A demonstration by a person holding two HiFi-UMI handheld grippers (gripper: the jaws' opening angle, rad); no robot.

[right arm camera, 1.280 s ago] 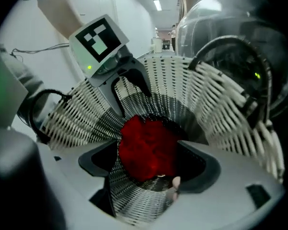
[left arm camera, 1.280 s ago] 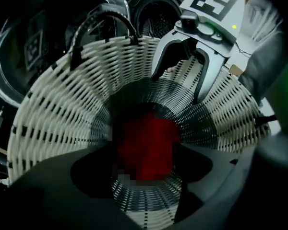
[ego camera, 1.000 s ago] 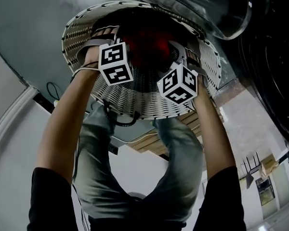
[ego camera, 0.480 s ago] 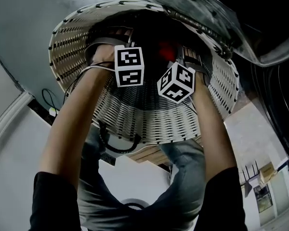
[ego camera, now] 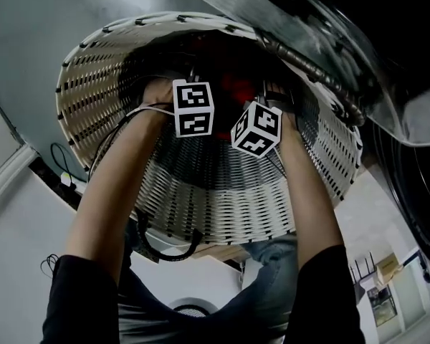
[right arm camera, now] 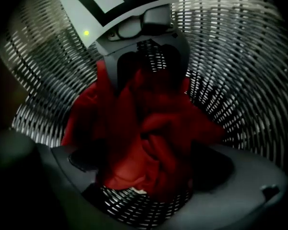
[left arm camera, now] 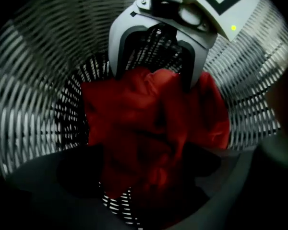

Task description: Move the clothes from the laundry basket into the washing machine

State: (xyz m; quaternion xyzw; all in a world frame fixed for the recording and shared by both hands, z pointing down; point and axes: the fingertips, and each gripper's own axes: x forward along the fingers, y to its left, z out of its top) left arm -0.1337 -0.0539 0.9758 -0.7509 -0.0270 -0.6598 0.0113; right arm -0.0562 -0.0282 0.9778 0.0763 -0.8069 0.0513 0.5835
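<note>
Just opened wide, the left tongs (left arm camera: 144, 186) and right tongs (right arm camera: 144, 176) straddle the red garment (left arm camera: 149, 119) in the basket (ego camera: 222, 192), likely soft and light; pinch a thick fold

- garment (left arm camera: 153, 123) in the laundry basket (ego camera: 222, 192), on its bottom
- left gripper (left arm camera: 149, 174) at 9 o'clock of right gripper (right arm camera: 151, 166), both inside the basket
- washing machine (ego camera: 322, 34) at 2 o'clock of the basket

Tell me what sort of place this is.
Most likely a laundry room or laundry corner. A white woven laundry basket holds a red garment, and close beside it is what looks like a front-loading washing machine with a round door.
</note>
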